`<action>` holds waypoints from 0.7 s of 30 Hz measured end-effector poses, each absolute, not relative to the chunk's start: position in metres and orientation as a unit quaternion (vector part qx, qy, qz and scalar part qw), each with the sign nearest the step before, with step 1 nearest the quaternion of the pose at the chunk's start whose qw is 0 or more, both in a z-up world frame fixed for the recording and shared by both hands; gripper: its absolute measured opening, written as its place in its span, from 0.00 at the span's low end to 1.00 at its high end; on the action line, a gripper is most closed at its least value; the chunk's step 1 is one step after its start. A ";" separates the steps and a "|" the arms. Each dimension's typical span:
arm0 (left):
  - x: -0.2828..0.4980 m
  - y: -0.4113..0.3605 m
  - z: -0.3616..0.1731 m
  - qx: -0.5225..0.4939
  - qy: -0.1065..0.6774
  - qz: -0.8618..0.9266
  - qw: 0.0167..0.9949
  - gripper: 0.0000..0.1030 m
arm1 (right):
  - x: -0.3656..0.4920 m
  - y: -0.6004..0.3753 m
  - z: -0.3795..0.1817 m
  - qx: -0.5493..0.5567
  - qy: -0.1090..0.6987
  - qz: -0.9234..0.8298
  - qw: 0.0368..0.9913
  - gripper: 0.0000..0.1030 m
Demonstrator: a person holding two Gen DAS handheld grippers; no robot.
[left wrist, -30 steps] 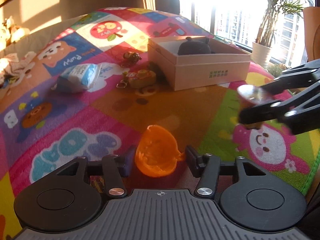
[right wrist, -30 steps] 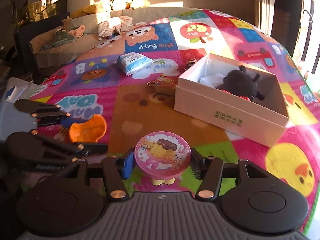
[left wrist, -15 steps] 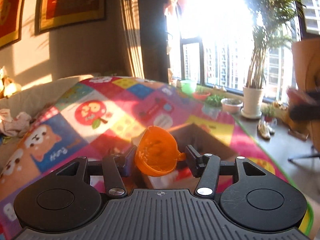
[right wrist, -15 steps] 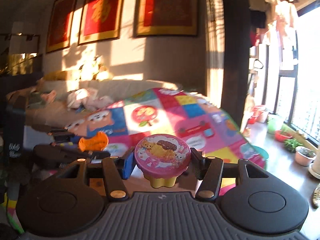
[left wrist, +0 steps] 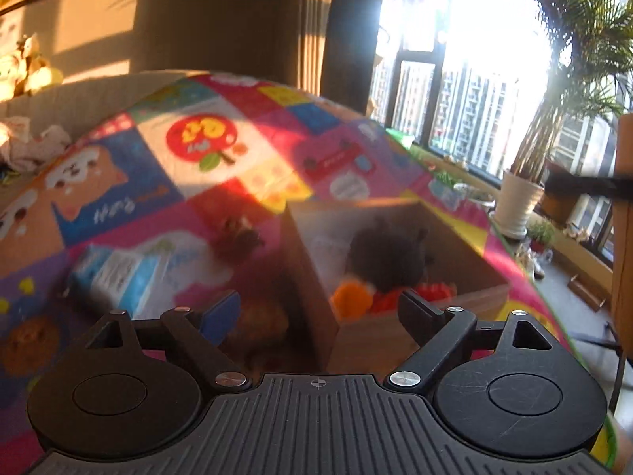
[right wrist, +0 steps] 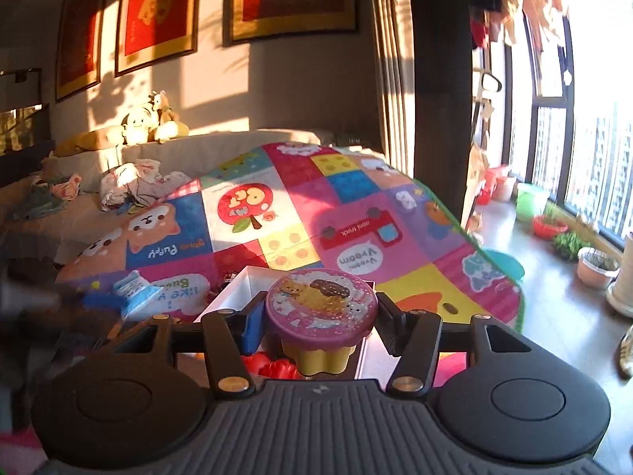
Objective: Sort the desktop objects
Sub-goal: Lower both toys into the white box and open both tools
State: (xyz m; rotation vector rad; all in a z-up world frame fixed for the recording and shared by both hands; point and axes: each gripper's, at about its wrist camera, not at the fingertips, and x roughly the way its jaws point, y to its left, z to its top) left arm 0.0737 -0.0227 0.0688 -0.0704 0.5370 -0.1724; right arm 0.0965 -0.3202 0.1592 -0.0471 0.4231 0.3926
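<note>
1. Sunlit room: a colourful cartoon play mat (left wrist: 190, 166) covers the surface; framed red pictures (right wrist: 154, 12) hang on the wall at 11 o'clock in the right wrist view, windows (left wrist: 447, 91) at 1 o'clock in the left wrist view, with a potted palm (left wrist: 522, 198) at 3 o'clock.
2. Cardboard box (left wrist: 395, 328): open-topped, on the mat, just beyond the left fingers in the left wrist view. Contents: a black plush toy (left wrist: 389, 257), an orange piece (left wrist: 352, 301) and a red piece (left wrist: 433, 289) below it; all blurred.
3. Left hand-held gripper (left wrist: 318, 310): jaws opening, standing wide, nothing between the pads; the orange piece lies in the box beyond them.
4. Right hand-held gripper (right wrist: 320, 322): clamped on a pink-lidded round tin (right wrist: 321, 308) with a yellow fluted base, lid printed with cartoon animals. Held above the white near corner of the box.
5. Blue-and-white tissue pack (left wrist: 118, 273): on the mat at 9 o'clock of the box, apart from it.
6. Small dark trinket (left wrist: 239, 233): on the mat between the pack and the box; too blurred to identify.
7. Plush toys (right wrist: 150, 122): on the sofa back, 10 o'clock in the right wrist view.
</note>
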 end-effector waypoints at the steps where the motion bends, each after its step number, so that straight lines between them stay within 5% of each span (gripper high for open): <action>1: 0.068 -0.021 0.064 -0.031 0.268 -0.085 0.959 0.91 | 0.114 -0.316 0.157 -0.018 0.215 0.191 0.958 0.54; 4: 0.054 -0.016 0.055 -0.017 0.273 -0.076 0.959 0.93 | 0.163 -0.301 0.151 -0.002 0.216 0.189 0.958 0.55; 6: 0.047 -0.005 0.050 -0.011 0.276 -0.064 0.959 0.94 | 0.188 -0.291 0.147 -0.005 0.217 0.161 0.963 0.68; 12: 0.046 0.040 0.025 -0.042 0.308 0.000 0.950 0.97 | 0.194 -0.270 0.146 0.019 0.239 0.175 0.955 0.68; 15: 0.050 0.051 0.017 -0.069 0.303 0.012 0.950 0.97 | 0.197 -0.245 0.145 0.033 0.285 0.209 0.935 0.63; 17: 0.051 0.055 0.013 -0.086 0.300 0.008 0.950 0.97 | 0.206 -0.221 0.143 0.038 0.321 0.234 0.917 0.52; 21: 0.052 0.061 0.009 -0.113 0.302 -0.014 0.947 0.97 | 0.239 -0.151 0.140 -0.003 0.364 0.258 0.895 0.51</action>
